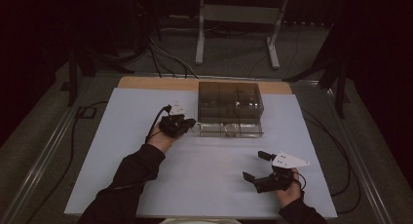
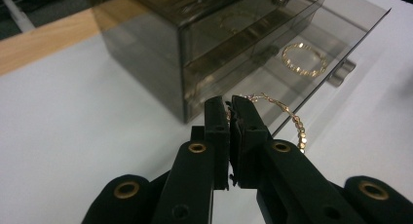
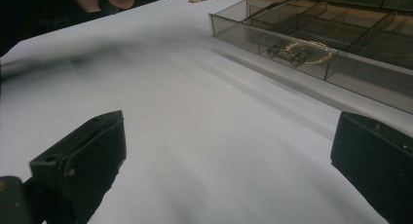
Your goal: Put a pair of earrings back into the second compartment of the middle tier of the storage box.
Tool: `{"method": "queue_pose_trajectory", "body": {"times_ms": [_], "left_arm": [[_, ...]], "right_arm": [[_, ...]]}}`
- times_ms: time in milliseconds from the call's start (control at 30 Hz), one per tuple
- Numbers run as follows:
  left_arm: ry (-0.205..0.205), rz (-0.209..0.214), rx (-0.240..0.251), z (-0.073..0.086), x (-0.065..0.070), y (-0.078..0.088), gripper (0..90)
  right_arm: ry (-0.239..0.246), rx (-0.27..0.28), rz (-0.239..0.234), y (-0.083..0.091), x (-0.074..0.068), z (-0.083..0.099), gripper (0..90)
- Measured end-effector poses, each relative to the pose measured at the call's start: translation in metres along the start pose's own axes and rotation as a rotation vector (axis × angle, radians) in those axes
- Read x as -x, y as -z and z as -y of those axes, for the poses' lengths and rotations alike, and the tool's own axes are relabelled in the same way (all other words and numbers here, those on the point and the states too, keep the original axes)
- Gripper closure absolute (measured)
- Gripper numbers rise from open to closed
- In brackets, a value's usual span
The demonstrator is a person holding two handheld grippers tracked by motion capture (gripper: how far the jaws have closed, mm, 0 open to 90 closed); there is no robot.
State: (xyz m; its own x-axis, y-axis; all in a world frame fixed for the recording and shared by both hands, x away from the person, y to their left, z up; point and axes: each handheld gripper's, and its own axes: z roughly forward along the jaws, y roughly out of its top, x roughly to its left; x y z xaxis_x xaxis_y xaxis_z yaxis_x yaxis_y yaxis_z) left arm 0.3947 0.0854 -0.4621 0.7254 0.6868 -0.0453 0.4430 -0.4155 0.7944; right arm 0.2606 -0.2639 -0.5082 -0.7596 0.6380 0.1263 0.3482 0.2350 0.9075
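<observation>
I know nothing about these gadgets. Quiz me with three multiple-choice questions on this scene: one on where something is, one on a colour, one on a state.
1. Where does the smoky box stand?
A. at the table's far middle
B. at the near left corner
C. on the floor

2. What colour is the beaded chain in the left gripper?
A. silver
B. gold
C. red

3. How do the right gripper's fingers stand?
A. pressed together
B. wide apart with nothing between them
C. clamped on a drawer

Answers:
1 A, the high view shows the box at the far middle of the white table, beyond both hands.
2 B, the left gripper view shows gold beads hanging from the shut fingers.
3 B, the right gripper view shows bare table between the fingers.
</observation>
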Motion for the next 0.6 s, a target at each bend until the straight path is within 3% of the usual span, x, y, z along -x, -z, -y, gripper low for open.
{"method": "queue_pose_trajectory", "body": {"times_ms": [267,367,600], "left_arm": [[0.003,0.024,-0.006,-0.013,0.010,-0.016,88.0],[0.036,0.038,-0.010,-0.017,0.011,-0.022,88.0],[0.026,0.047,-0.006,-0.030,0.025,-0.039,87.9]], "right_arm": [[0.000,0.000,-0.002,0.001,0.000,0.000,0.0],[0.000,-0.001,-0.003,0.001,0.000,0.000,0.0],[0.004,-0.005,-0.005,0.001,-0.001,0.000,0.0]]}}
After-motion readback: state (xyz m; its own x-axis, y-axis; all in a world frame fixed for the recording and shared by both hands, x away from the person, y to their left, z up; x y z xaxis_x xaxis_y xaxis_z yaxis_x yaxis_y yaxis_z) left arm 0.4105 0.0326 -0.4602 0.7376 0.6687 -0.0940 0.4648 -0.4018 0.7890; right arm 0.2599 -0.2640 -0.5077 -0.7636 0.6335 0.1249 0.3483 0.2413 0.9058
